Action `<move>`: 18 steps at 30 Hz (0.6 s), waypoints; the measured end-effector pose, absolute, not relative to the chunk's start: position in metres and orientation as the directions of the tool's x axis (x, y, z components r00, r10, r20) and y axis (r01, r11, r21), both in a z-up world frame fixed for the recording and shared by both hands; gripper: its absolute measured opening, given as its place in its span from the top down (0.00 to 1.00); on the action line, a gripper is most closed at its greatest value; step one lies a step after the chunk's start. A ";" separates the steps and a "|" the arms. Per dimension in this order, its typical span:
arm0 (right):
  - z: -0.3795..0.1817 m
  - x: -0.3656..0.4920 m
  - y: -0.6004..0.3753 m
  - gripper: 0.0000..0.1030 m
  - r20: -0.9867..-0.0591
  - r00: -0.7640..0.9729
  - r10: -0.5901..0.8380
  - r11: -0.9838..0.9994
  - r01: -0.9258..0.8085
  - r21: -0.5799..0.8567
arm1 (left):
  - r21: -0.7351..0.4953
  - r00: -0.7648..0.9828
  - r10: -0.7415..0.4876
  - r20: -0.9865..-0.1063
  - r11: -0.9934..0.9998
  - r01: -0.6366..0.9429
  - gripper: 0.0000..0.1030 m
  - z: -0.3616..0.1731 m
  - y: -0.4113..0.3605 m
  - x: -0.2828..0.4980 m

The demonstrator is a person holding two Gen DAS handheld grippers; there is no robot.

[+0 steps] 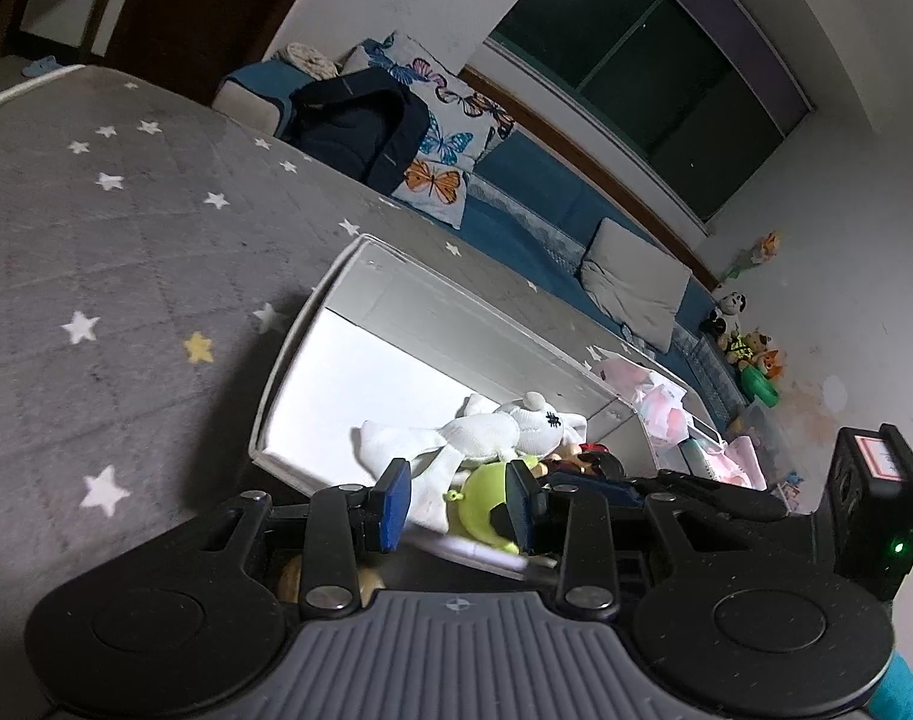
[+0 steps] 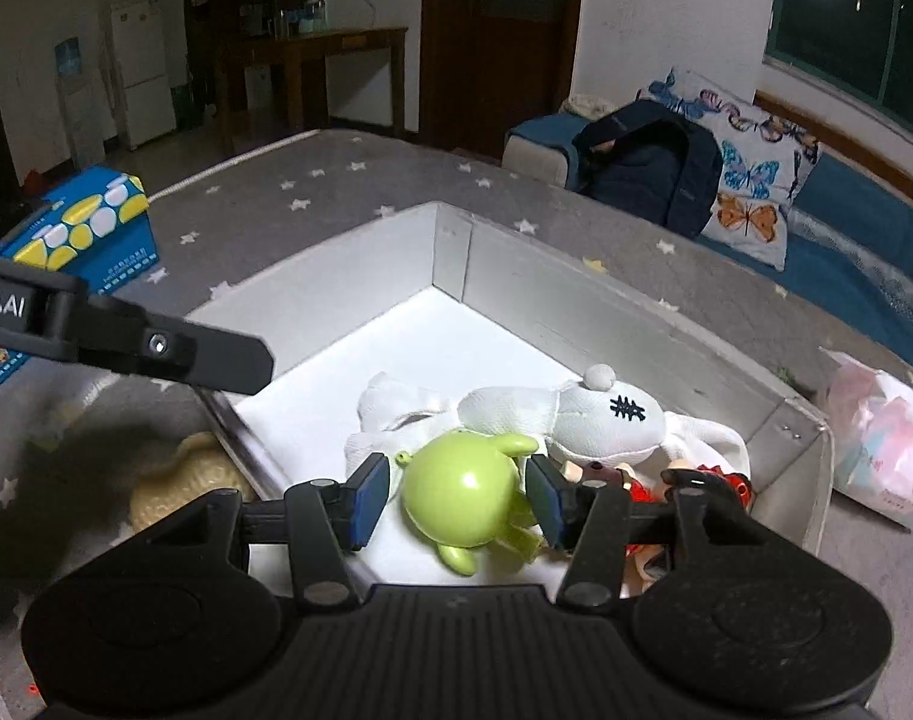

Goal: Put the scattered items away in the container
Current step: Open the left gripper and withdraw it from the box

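Note:
A white box (image 2: 576,300) stands on the grey star-patterned mat. In it lie a white plush toy (image 2: 600,414), a green toy (image 2: 465,501) and a red and brown figure (image 2: 690,480). My right gripper (image 2: 456,504) is over the box with its jaws open on either side of the green toy, which rests on the box floor. My left gripper (image 1: 459,504) is open and empty above the near corner of the box (image 1: 432,300), with the green toy (image 1: 486,507) and white plush (image 1: 486,429) beyond its fingers. A beige toy (image 2: 180,480) lies on the mat outside the box.
A blue and yellow carton (image 2: 90,234) stands on the mat at the left. A pink plastic bag (image 2: 882,438) lies right of the box. A sofa with a dark backpack (image 2: 654,168) and butterfly pillow (image 2: 750,180) borders the mat. The left gripper's body (image 2: 126,336) crosses the right wrist view.

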State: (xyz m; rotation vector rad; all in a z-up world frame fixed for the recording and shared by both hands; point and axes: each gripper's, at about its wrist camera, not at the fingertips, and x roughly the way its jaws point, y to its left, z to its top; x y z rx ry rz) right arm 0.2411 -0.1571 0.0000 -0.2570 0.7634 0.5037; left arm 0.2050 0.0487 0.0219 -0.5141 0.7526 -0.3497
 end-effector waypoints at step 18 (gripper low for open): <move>0.006 0.117 -0.149 0.42 -0.617 0.601 0.508 0.801 -0.594 0.080 | -0.535 0.676 -0.453 -0.581 0.839 0.103 0.64 0.009 0.066 0.112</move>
